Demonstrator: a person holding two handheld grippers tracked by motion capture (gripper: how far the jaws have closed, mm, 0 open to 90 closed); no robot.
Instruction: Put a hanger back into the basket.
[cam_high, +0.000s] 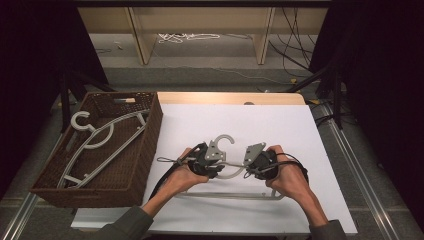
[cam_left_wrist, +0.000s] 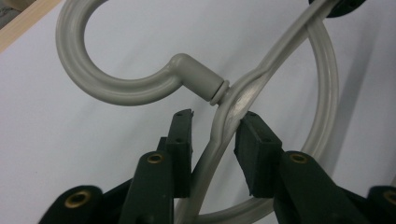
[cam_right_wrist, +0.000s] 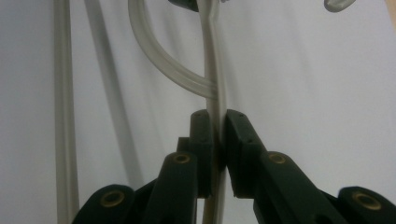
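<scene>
Nearest the person, the grey hanger (cam_high: 227, 172) lies on the white tabletop (cam_high: 280, 125), between both hands. The right tongs (cam_right_wrist: 218, 135) are clamped on its upper arm. The left tongs (cam_left_wrist: 212, 140) straddle the arm just below the hook's neck, jaws apart, only one pad touching. Farther left, a brown wicker basket (cam_high: 142, 150) holds two more hangers (cam_high: 100, 137).

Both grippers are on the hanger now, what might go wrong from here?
The left gripper fingers straddle the hanger arm near its hook without closing on it, so that end may slip or swing if lifted. Only the right gripper is clamped on it, so the hanger may twist. The basket already holds another hanger; hooks may tangle.
</scene>
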